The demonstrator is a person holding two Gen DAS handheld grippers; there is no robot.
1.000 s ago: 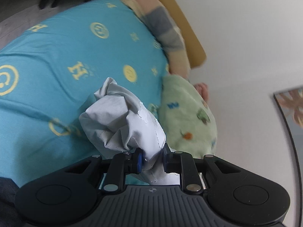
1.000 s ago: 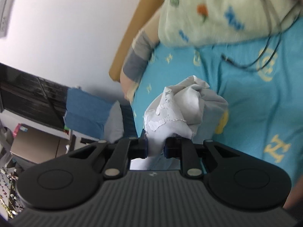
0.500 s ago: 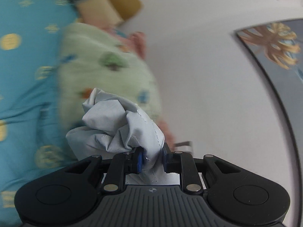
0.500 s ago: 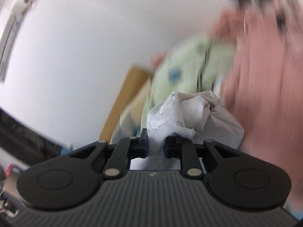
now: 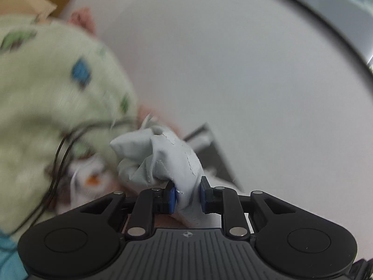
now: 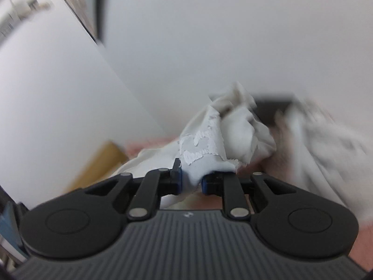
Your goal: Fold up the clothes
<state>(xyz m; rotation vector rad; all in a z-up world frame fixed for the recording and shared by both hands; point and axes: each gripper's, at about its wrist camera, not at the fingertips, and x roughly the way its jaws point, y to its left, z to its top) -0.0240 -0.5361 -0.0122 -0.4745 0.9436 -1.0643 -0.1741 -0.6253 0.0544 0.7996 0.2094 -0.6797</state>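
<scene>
A white garment (image 5: 160, 161) is bunched up in front of my left gripper (image 5: 187, 197), which is shut on a fold of it between the blue pads. In the right wrist view another bunch of the same white garment (image 6: 223, 137), with a cracked white print on it, is pinched in my right gripper (image 6: 191, 182), also shut. Both grippers point upward toward the walls. The rest of the garment is hidden below the grippers.
A pale green pillow (image 5: 46, 88) with small coloured prints lies at left, with a black cable (image 5: 60, 154) across it. A tan headboard (image 6: 100, 163) meets the white wall (image 6: 209, 35). A blurred white cloth (image 6: 326, 144) is at right. A framed picture edge (image 5: 338, 11) hangs above.
Both grippers have swung up and away from the turquoise bedsheet toward the pillow and walls, carrying the white garment. Both stay clamped on it. The views are motion-blurred.
</scene>
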